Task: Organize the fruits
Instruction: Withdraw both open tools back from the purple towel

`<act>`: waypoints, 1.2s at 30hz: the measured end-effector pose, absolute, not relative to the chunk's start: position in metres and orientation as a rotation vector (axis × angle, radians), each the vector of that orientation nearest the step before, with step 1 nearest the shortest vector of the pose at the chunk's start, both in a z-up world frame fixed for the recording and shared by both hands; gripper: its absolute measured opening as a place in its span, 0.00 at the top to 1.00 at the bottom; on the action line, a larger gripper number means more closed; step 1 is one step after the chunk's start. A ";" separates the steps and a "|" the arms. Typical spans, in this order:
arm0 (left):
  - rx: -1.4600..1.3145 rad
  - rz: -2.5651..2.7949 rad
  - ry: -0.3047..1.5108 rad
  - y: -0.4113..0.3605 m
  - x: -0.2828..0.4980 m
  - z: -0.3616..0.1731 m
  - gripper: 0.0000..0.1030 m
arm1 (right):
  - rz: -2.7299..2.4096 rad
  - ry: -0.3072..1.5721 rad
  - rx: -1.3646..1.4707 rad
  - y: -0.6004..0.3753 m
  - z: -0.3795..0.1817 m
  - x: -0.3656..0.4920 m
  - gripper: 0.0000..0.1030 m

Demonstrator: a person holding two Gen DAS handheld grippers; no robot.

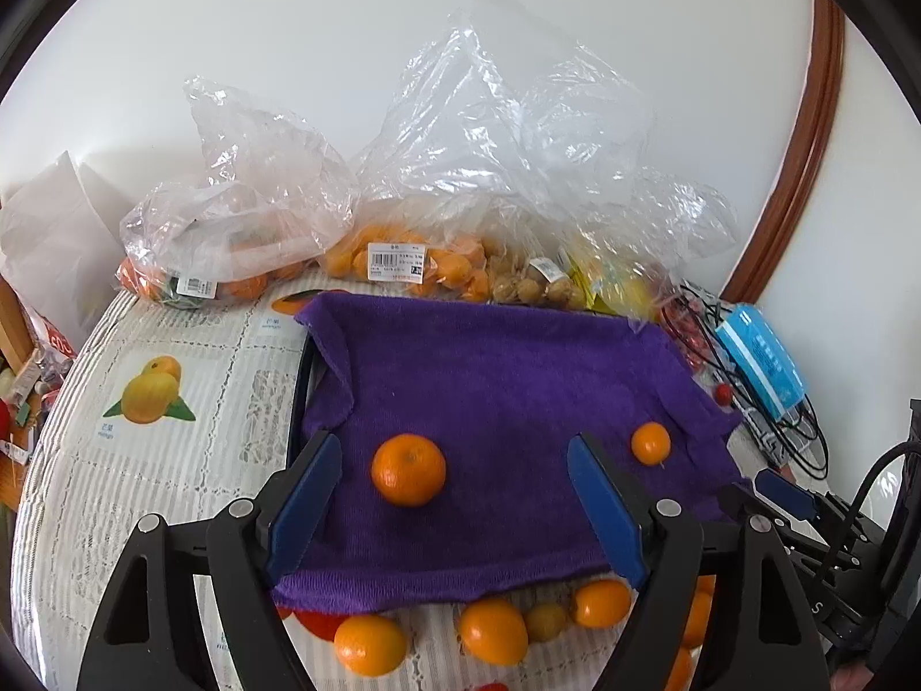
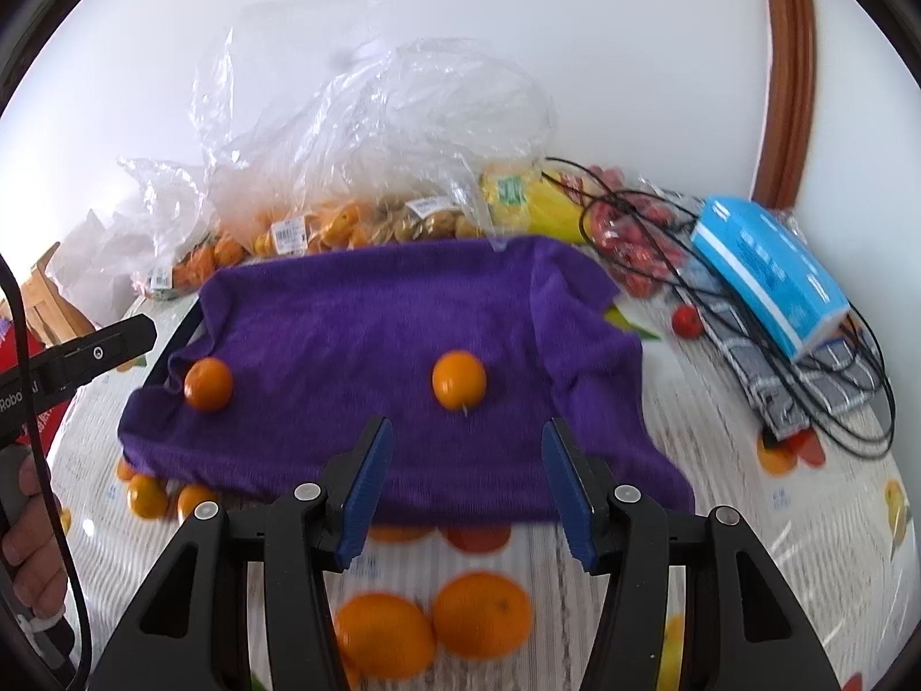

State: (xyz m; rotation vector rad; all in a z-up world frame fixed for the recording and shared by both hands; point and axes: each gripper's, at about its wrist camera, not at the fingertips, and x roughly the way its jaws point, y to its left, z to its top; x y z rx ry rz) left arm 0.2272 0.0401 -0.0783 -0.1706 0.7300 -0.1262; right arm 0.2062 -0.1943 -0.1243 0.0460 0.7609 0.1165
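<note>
A fuzzy purple towel (image 1: 506, 403) lies draped over a dark tray on the desk (image 1: 144, 489), its nap soft and its left edge folded into a loose flap. Two oranges rest on it, well apart: a larger orange (image 1: 408, 469) with dimpled, glossy skin towards the left, and a smaller orange (image 1: 650, 443), rounder and smoother, towards the right. The desk wears a ribbed, lace-patterned cloth printed with fruit pictures.

The left hand-held gripper (image 1: 455, 501) hovers above the towel's near half, its flat blue pads spread wide, with the larger orange lying between and just beyond them, untouched. The right hand-held gripper (image 2: 466, 483) hangs over the towel's near edge, its ridged blue pads likewise parted and gripping nothing; the smaller orange sits just beyond their tips.

Loose oranges (image 1: 493, 630) lie on the cloth just below the towel's near hem, some half tucked under it. Behind the towel, crinkled clear plastic bags (image 1: 460, 132) rise in stiff peaks against the white wall, holding more oranges and papery, tan husked fruits, with white barcode labels stuck to them. To the right sit a yellow packet, small red fruits, a tangle of thin black cable (image 2: 748, 288) and a glossy blue box (image 2: 771, 276).
</note>
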 end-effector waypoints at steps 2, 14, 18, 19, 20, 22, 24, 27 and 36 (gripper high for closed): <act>-0.162 -0.130 0.735 0.041 0.222 -0.081 0.22 | 0.116 0.773 0.049 -0.195 -0.128 0.199 0.45; -0.177 -0.161 0.761 0.051 0.203 -0.097 0.22 | 0.123 0.848 0.058 -0.185 -0.152 0.176 0.45; -0.187 -0.157 0.761 0.054 0.202 -0.099 0.22 | 0.101 0.836 0.002 -0.178 -0.153 0.170 0.44; -0.192 -0.158 0.764 0.055 0.202 -0.100 0.22 | 0.100 0.836 -0.007 -0.177 -0.154 0.170 0.44; -0.197 -0.161 0.765 0.056 0.202 -0.100 0.22 | 0.100 0.835 -0.014 -0.177 -0.154 0.170 0.43; -0.200 -0.164 0.759 0.056 0.201 -0.100 0.22 | 0.102 0.835 -0.016 -0.178 -0.154 0.172 0.43; -0.202 -0.161 0.758 0.057 0.201 -0.101 0.22 | 0.094 0.839 -0.015 -0.179 -0.154 0.174 0.40; -0.209 -0.163 0.764 0.057 0.201 -0.102 0.22 | 0.091 0.840 -0.012 -0.181 -0.156 0.176 0.37; -0.189 -0.144 0.772 0.056 0.202 -0.105 0.22 | 0.113 0.843 0.030 -0.187 -0.161 0.181 0.31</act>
